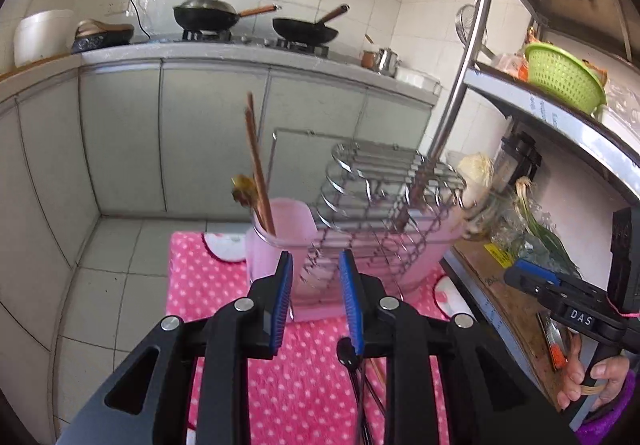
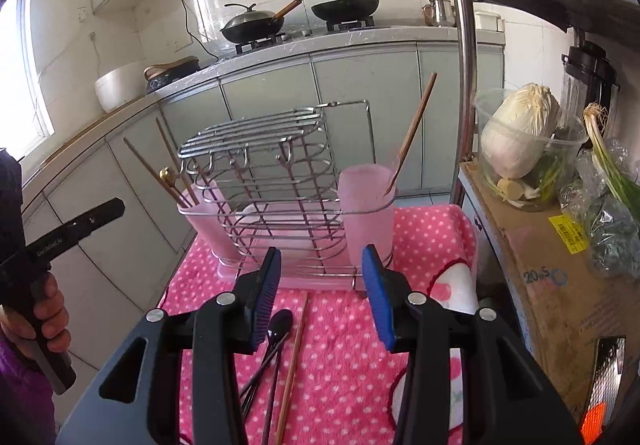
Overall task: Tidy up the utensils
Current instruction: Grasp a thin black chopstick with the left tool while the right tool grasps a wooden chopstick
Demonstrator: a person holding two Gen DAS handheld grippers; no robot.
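A wire utensil rack [image 2: 276, 181] on a pink tray stands on the pink dotted cloth [image 2: 344, 357]. Its left pink cup [image 2: 204, 217] holds brown chopsticks [image 1: 256, 165] and a gold spoon [image 1: 242, 189]. The right pink cup [image 2: 366, 213] holds one chopstick [image 2: 412, 129]. Loose on the cloth lie a black spoon [image 2: 280, 325], other dark utensils and a brown chopstick [image 2: 294, 361]. My right gripper [image 2: 322, 285] hangs open above them, in front of the rack. My left gripper [image 1: 316, 277] is open in front of the left cup, with nothing between its pads.
A shelf unit with a steel post [image 2: 466, 85] stands to the right, holding a cardboard box [image 2: 552, 285], a cabbage in a tub [image 2: 520, 129] and a green basket [image 1: 560, 77]. Grey cabinets and a stove with two woks [image 1: 208, 13] lie behind. A hand [image 2: 44, 317] grips the left tool's handle.
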